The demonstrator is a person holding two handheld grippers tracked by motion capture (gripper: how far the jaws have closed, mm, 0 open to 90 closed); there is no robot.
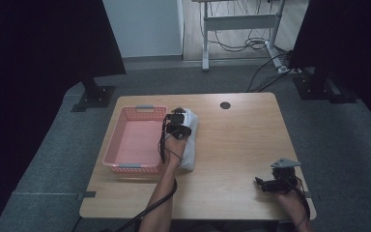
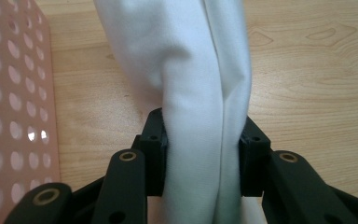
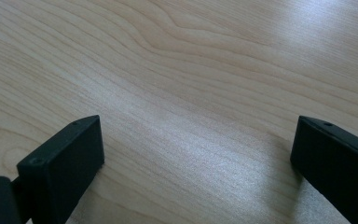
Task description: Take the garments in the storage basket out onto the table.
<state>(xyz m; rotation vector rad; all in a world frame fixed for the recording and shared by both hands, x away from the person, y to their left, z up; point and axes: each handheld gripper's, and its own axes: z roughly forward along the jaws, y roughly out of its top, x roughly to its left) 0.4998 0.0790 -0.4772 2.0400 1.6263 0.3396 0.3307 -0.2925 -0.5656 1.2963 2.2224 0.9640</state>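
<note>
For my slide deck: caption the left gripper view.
Left claw pinching a folded white cloth beside the pink basket.

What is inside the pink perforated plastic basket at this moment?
The pink perforated plastic basket shows a bare floor in the high view. The left gripper and its folded white cloth sit beside it on the wooden table.

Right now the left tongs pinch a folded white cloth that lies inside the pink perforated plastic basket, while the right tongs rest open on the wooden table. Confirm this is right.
One thing is wrong: the folded white cloth lies on the wooden table beside the pink perforated plastic basket, not inside it, as the high view shows. The left tongs do pinch it, and the right tongs rest open on the table.
</note>
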